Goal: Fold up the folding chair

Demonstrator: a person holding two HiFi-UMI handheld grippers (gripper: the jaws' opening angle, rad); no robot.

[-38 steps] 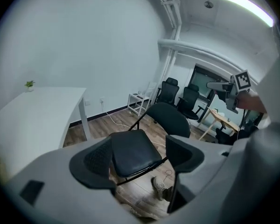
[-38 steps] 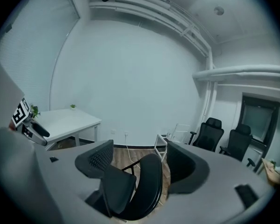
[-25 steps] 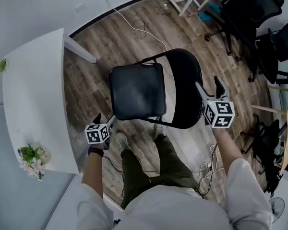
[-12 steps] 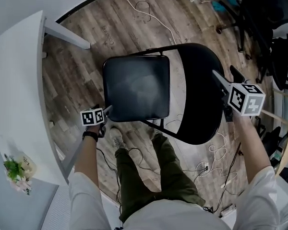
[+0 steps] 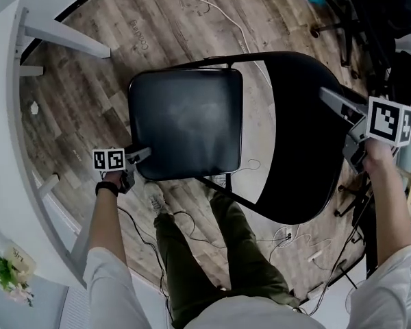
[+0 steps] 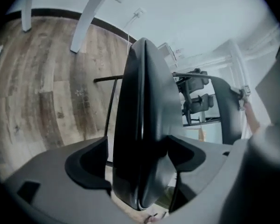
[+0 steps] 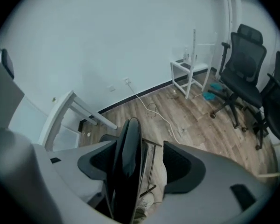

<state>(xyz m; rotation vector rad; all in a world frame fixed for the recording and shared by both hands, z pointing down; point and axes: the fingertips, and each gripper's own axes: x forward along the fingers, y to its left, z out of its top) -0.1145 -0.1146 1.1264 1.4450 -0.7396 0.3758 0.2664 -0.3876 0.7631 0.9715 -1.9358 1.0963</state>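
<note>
A black folding chair stands unfolded on the wood floor, its seat in the middle and its rounded backrest to the right. My left gripper is at the seat's near left corner. In the left gripper view the seat runs edge-on between the jaws of that gripper, which are opening. My right gripper straddles the backrest's right edge. In the right gripper view the backrest lies between the closing jaws of that gripper, close to the left pad with a gap on the right.
A white table curves along the left, with a small flower pot at its near end. Black office chairs and a white stand fill the far right. Cables trail over the floor. The person's legs are beside the chair.
Both grippers have come down onto the chair: the left to the seat's near corner, the right onto the backrest's edge. The chair now fills more of the head view.
</note>
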